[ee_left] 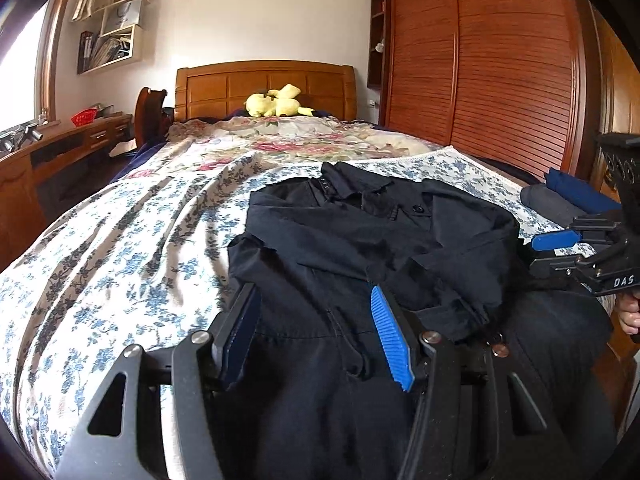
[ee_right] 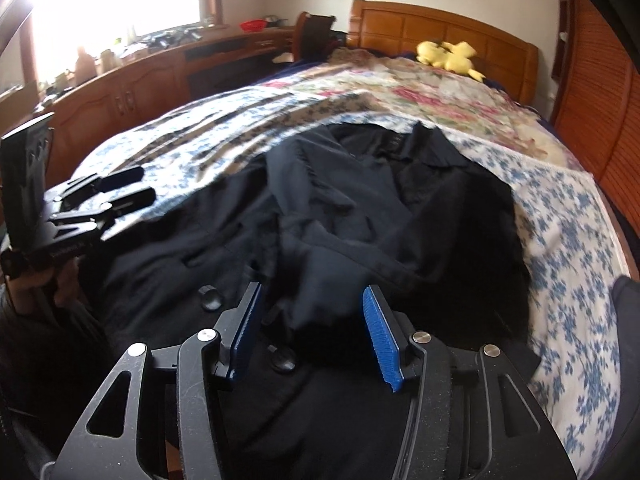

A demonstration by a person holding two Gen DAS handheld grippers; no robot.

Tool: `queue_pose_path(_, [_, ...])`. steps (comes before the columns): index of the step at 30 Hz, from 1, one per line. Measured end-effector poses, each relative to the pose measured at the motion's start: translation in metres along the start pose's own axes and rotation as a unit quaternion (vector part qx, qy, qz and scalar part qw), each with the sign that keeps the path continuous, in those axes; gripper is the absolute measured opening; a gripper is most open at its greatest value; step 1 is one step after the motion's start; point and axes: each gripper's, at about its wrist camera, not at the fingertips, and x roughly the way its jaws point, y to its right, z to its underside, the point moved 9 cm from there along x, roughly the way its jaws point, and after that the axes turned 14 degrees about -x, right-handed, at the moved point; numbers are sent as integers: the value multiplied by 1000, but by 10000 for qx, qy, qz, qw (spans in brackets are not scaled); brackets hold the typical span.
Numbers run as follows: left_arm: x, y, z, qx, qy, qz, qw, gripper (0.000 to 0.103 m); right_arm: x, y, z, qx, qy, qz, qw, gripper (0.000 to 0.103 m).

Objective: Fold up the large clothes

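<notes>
A large black coat lies spread on the bed with its collar toward the headboard and both sleeves folded in over the chest; it also shows in the right wrist view. My left gripper is open just above the coat's lower left part, nothing between its blue pads. My right gripper is open over the coat's lower middle, near black buttons. Each gripper shows in the other's view, the right one at the coat's right edge, the left one at its left edge.
The bed has a blue floral sheet and a pink floral quilt. A yellow plush toy sits by the wooden headboard. Folded dark clothes lie at the bed's right edge. A wardrobe stands right, a desk left.
</notes>
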Motion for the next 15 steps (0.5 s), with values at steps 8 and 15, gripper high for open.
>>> queue_pose_path(8, [25,27,6,75,-186,113,9997,56,4,36,44,300,-240,385,9985,52])
queue_pose_path(15, [47,47,15,183,-401,134,9989,56,21,76,73,622,-445,598,9953,53])
